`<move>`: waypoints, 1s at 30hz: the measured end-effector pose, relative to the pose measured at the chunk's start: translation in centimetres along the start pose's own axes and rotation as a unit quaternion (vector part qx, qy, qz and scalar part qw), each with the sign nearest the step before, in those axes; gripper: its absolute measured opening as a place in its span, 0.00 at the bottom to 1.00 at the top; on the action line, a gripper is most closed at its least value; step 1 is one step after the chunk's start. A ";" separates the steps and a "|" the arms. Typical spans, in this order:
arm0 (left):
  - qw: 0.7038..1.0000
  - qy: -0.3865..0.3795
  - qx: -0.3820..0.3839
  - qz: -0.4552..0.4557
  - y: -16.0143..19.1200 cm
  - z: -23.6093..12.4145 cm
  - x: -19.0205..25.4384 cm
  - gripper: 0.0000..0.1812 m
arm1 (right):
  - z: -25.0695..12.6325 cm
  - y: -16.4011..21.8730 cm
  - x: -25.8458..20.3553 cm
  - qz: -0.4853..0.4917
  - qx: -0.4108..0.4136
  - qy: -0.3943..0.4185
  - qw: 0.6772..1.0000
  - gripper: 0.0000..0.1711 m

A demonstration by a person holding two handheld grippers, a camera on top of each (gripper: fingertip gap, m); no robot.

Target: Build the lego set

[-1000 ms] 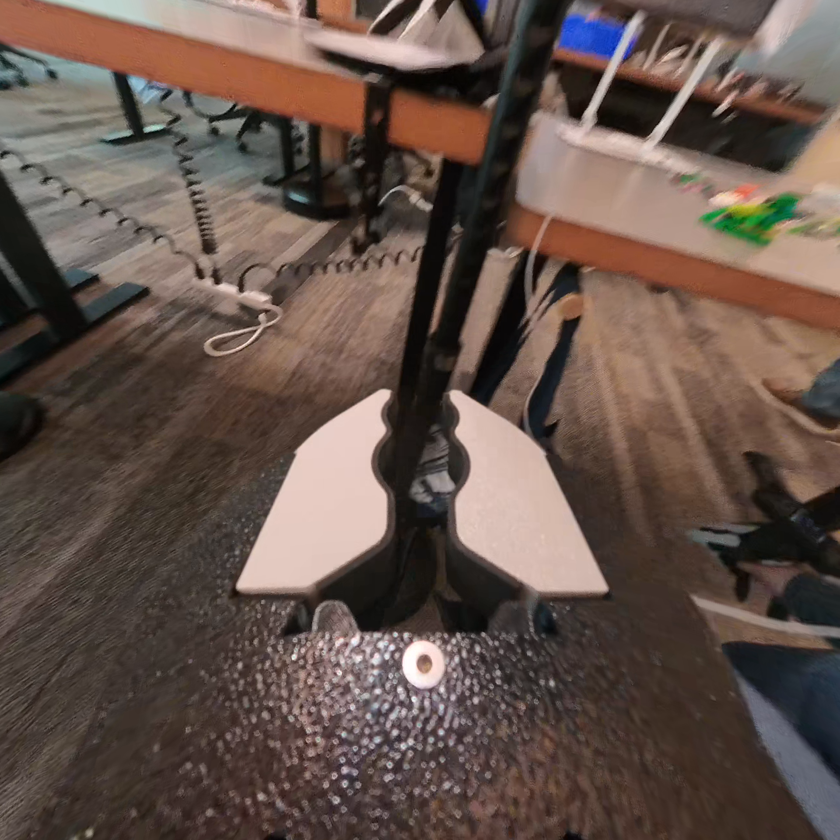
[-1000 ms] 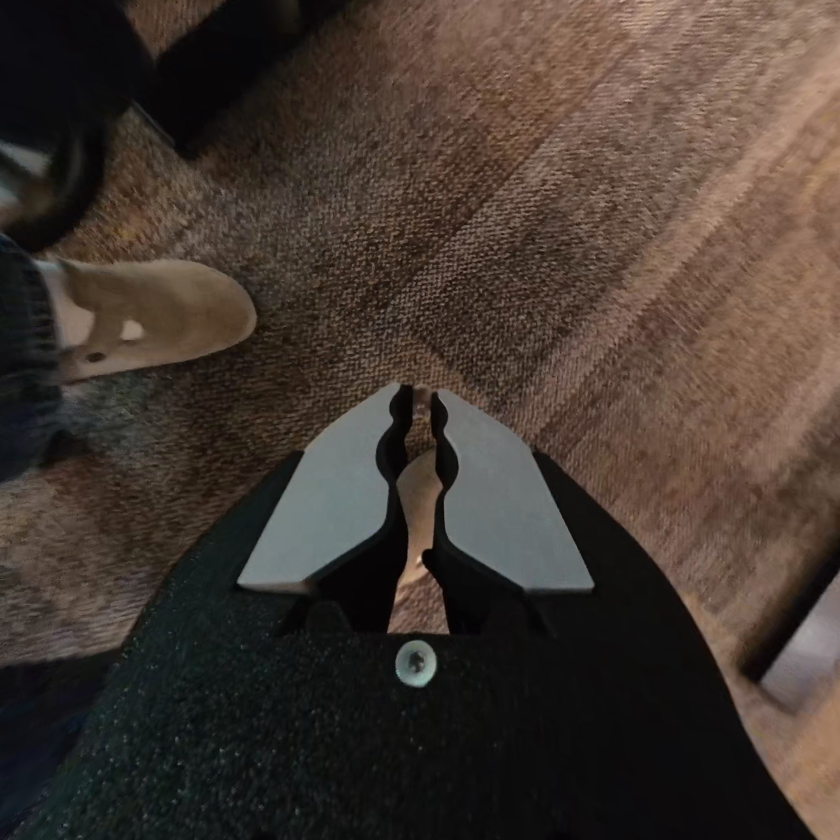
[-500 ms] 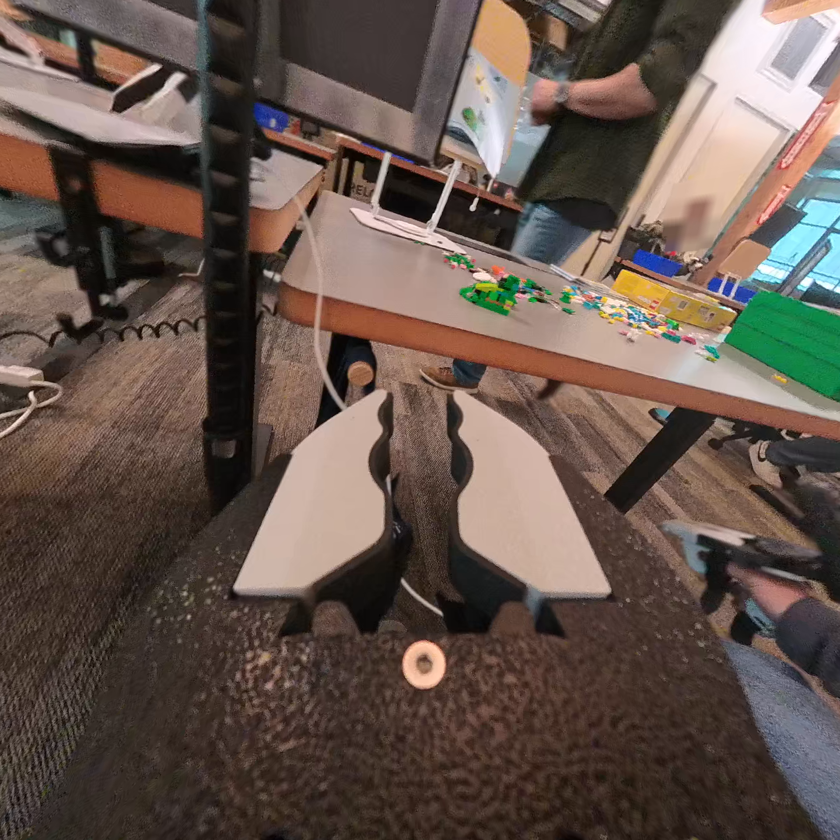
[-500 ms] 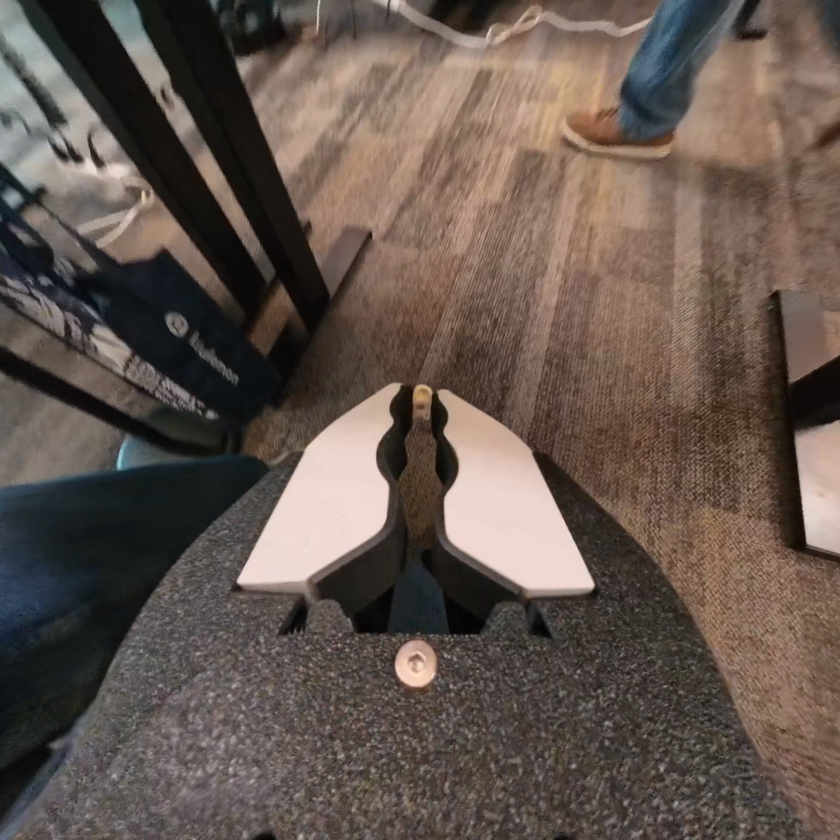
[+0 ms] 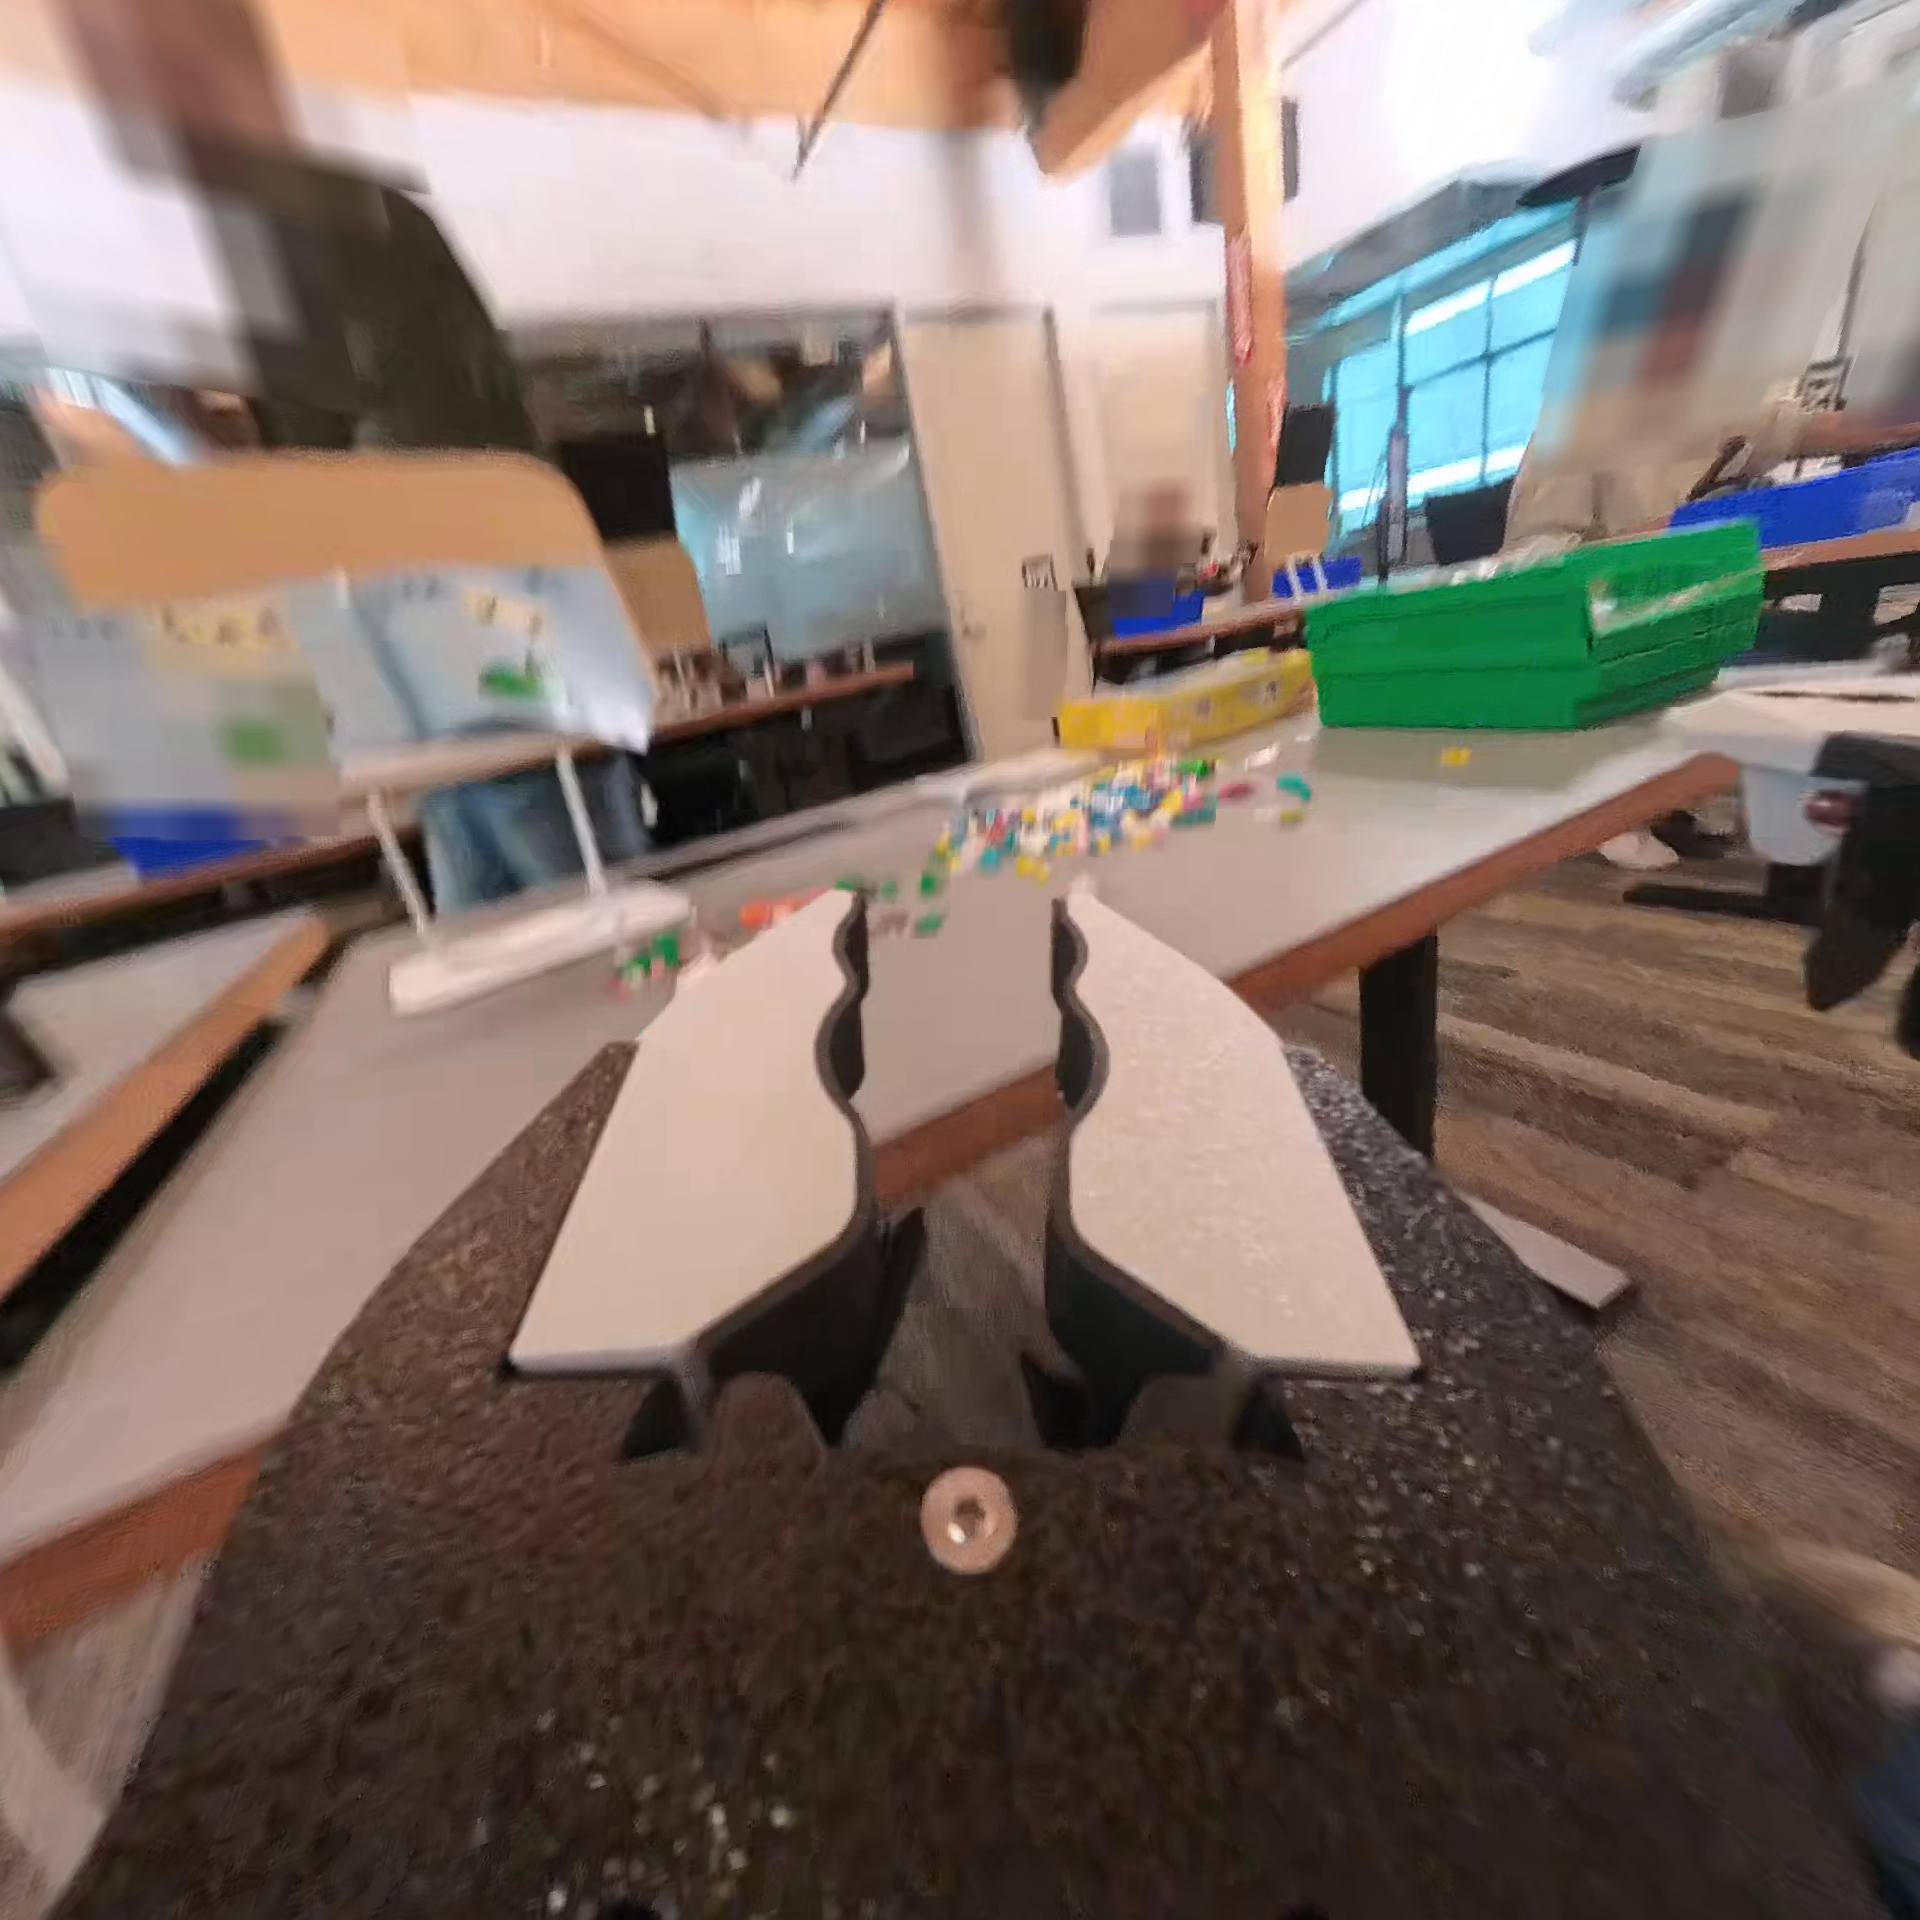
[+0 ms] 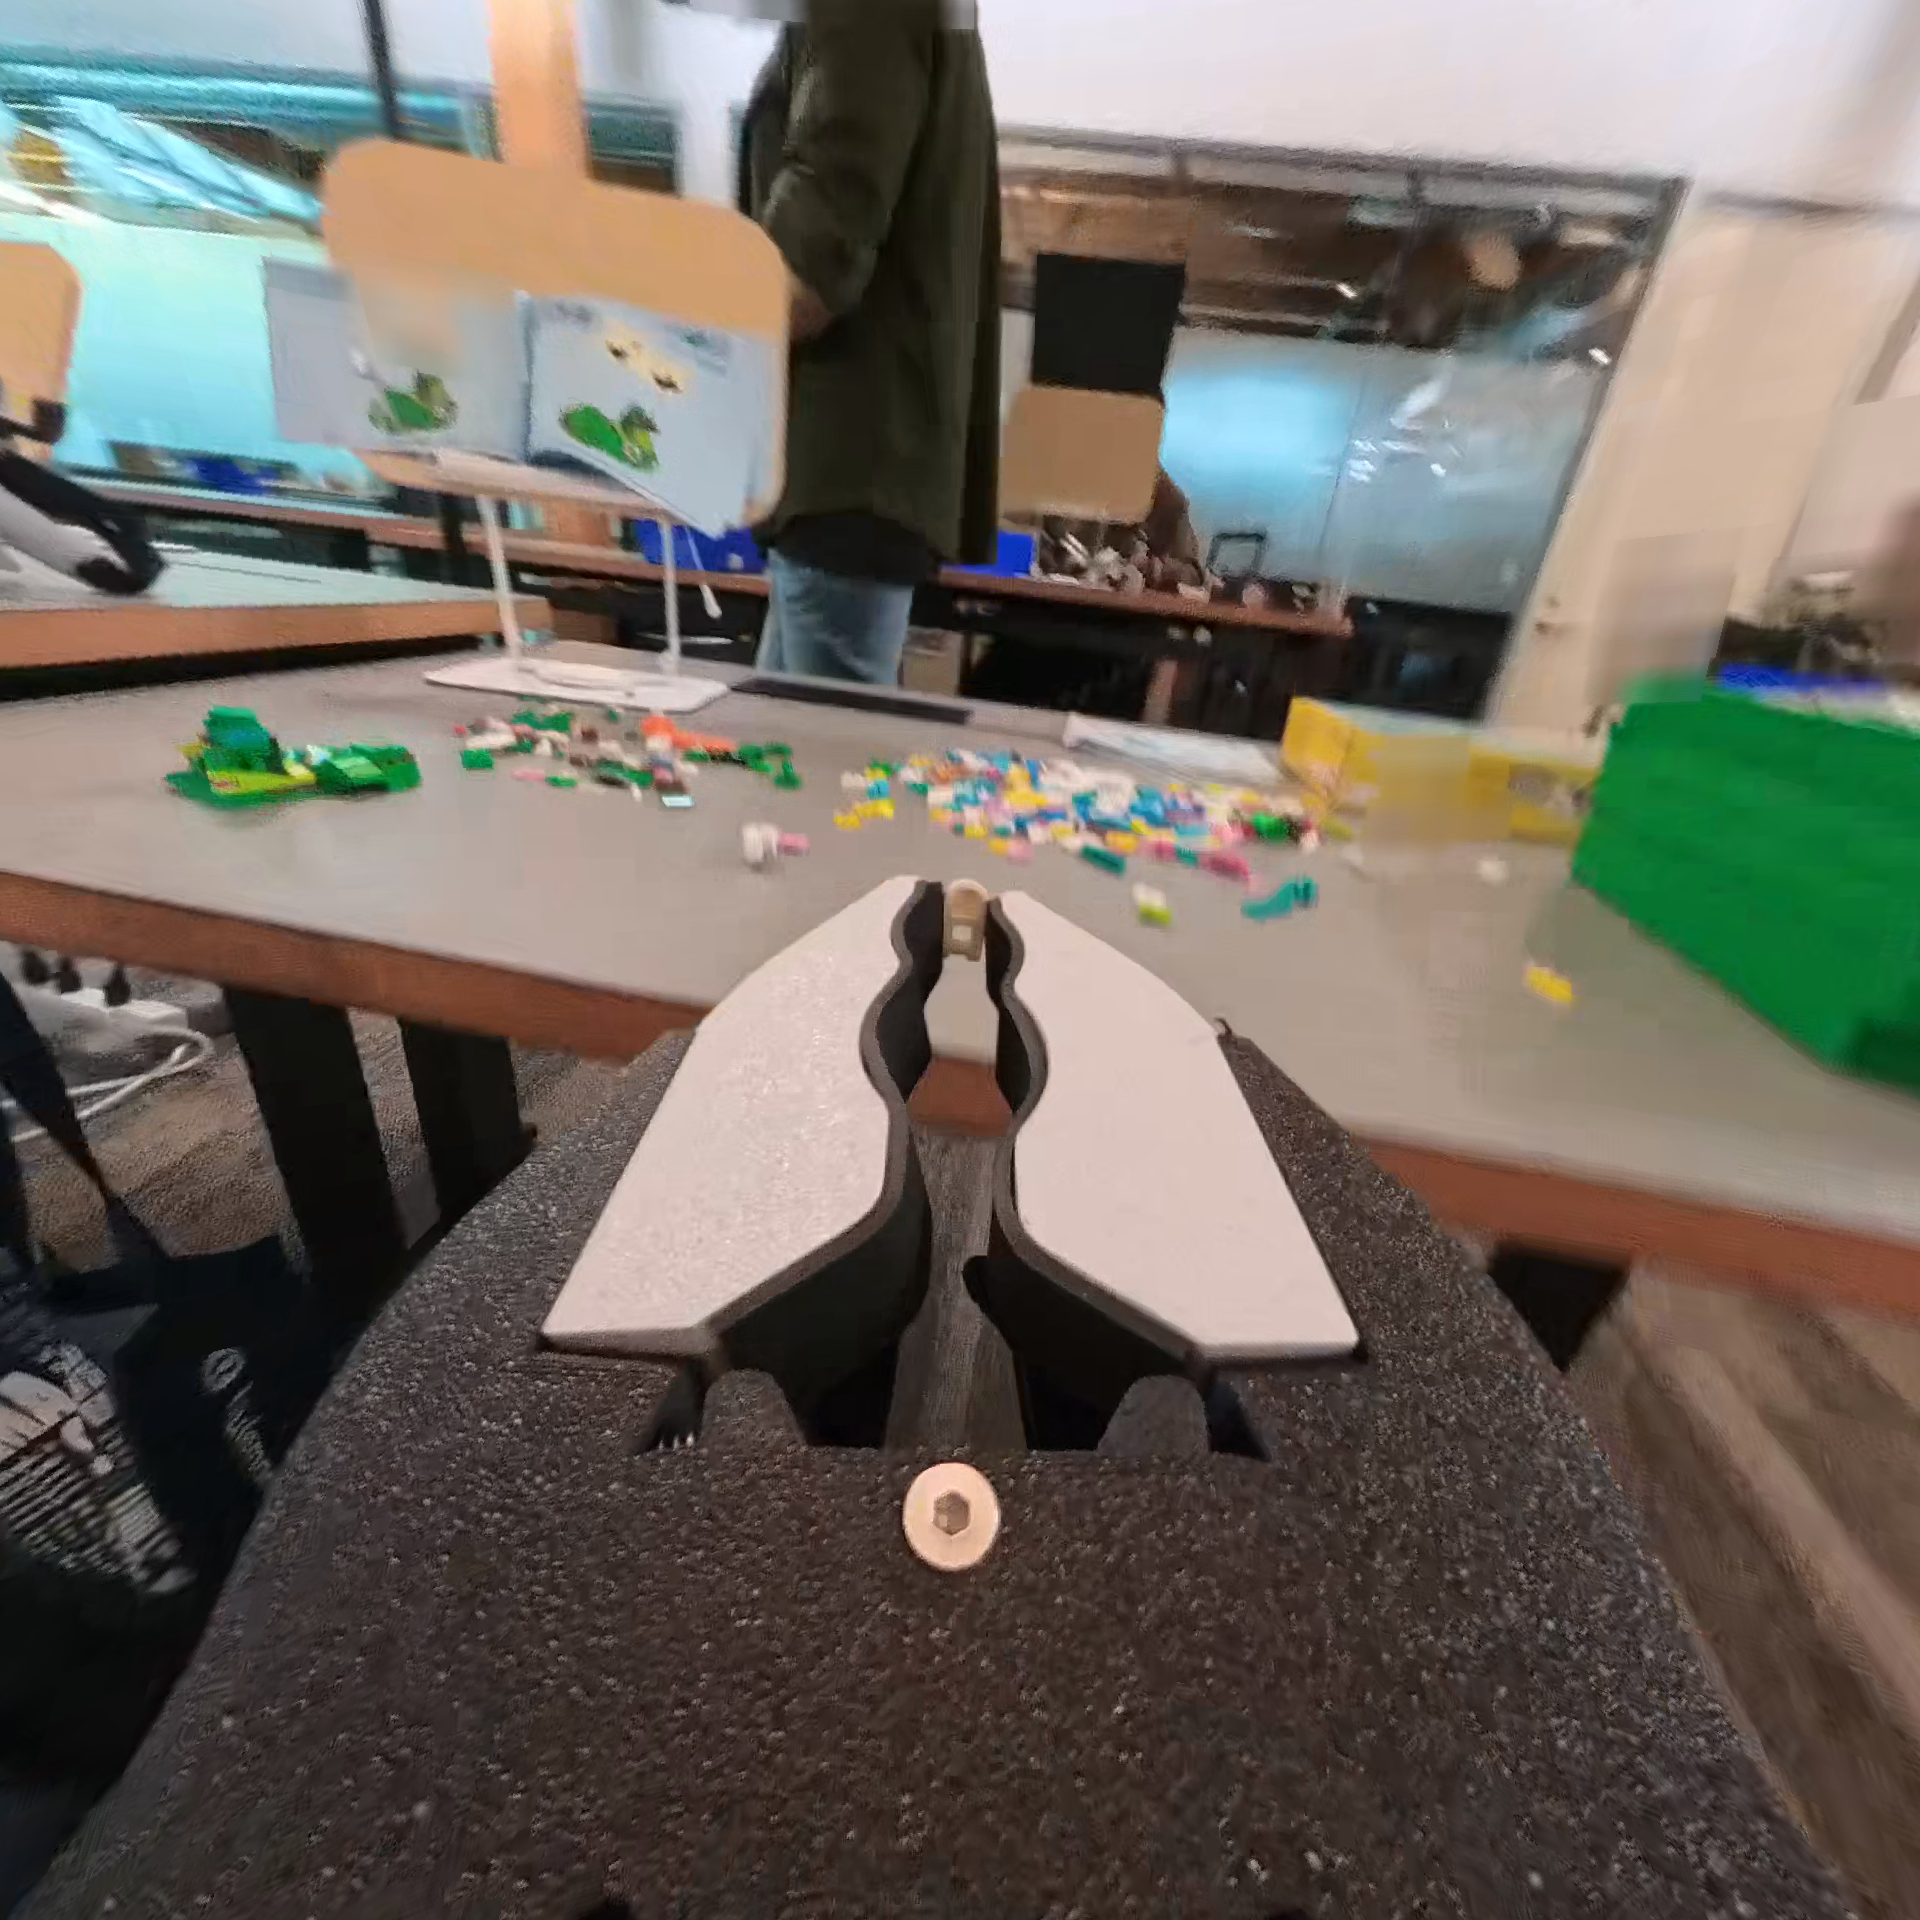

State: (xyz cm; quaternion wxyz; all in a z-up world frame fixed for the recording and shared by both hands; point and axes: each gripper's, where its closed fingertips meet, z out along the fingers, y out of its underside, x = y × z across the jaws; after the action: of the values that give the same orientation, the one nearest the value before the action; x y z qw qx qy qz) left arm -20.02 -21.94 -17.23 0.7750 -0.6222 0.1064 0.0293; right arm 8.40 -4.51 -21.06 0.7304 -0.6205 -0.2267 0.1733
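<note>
A partly built green lego model (image 6: pixel 281 764) sits at the far left of the grey table (image 6: pixel 520 862). Loose green and brown pieces (image 6: pixel 623 753) lie beside it, and a pile of many-coloured bricks (image 6: pixel 1091 810) lies to their right. My right gripper (image 6: pixel 961 899) is shut on a small tan piece (image 6: pixel 965 920), held in front of the table's near edge, just above table height. My left gripper (image 5: pixel 956 914) is open and empty, also short of the table (image 5: pixel 468 1091). The left wrist view is blurred, and the coloured bricks (image 5: pixel 1091 821) show beyond its fingertips.
An instruction booklet (image 6: pixel 540 405) stands on a white holder at the back left. A stack of green baseplates (image 6: pixel 1766 862) and yellow boxes (image 6: pixel 1434 769) stand at the right. A person (image 6: pixel 883 312) stands behind the table. Another table (image 5: pixel 135 1039) is at the left. Left tips to right tips: about 35 cm.
Both grippers have swung up from pointing at the floor to table height. The right one still holds the tan piece. The left jaws stand a little wider apart.
</note>
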 end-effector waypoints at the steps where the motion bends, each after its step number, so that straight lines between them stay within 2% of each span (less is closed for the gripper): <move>1: 0.999 0.008 0.029 0.015 -1.0 1.9 1.1 0.19 | 1.5 -1.2 0.1 -0.010 0.004 -0.021 1.000 0.05; 4: 0.996 0.054 0.067 -0.006 -2.4 8.7 3.6 0.21 | 6.5 -2.9 -0.3 -0.040 0.000 -0.106 0.994 0.05; 7: 0.994 0.074 0.074 -0.038 -2.3 17.3 3.4 0.22 | 11.9 -2.5 -1.6 -0.059 -0.022 -0.223 0.973 0.05; 10: 0.994 0.067 0.078 -0.023 -1.1 26.8 1.6 0.22 | 16.4 -1.3 -3.4 -0.047 -0.005 -0.365 0.930 0.05; 12: 0.996 0.073 0.054 -0.016 0.7 32.8 0.6 0.23 | 19.1 -0.1 -4.3 -0.025 -0.004 -0.445 0.895 0.05; 15: 0.997 0.072 0.036 0.017 3.2 38.7 -0.7 0.22 | 23.2 1.3 -5.1 -0.015 -0.006 -0.511 0.860 0.05; 19: 0.995 0.065 0.031 0.064 5.5 42.3 -1.7 0.20 | 26.9 1.7 -6.5 -0.001 -0.008 -0.564 0.826 0.05; 22: 0.996 0.055 0.046 0.048 5.8 42.9 -2.6 0.20 | 28.4 0.8 -6.9 0.019 0.020 -0.577 0.817 0.05; 24: 0.997 0.047 0.061 0.026 6.1 42.7 -3.0 0.19 | 29.0 -0.1 -6.6 0.068 0.039 -0.588 0.805 0.05; 27: 0.996 0.069 0.043 0.028 7.4 42.2 -2.4 0.19 | 29.0 -1.8 -6.0 0.189 0.051 -0.634 0.748 0.04; 29: 0.993 0.077 0.049 0.080 7.2 41.6 -2.0 0.20 | 28.9 -2.7 -5.8 0.247 0.051 -0.659 0.709 0.05; 30: 0.989 0.092 0.058 0.102 7.0 41.2 -1.4 0.21 | 29.1 -3.0 -5.6 0.264 0.055 -0.661 0.701 0.04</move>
State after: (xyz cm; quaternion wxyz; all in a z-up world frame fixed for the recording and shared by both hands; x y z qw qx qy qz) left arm -17.34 19.71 -15.32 0.7894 -0.5625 0.2419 0.0446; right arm -12.32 16.08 -15.02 0.3506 -0.3396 -0.4682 0.7366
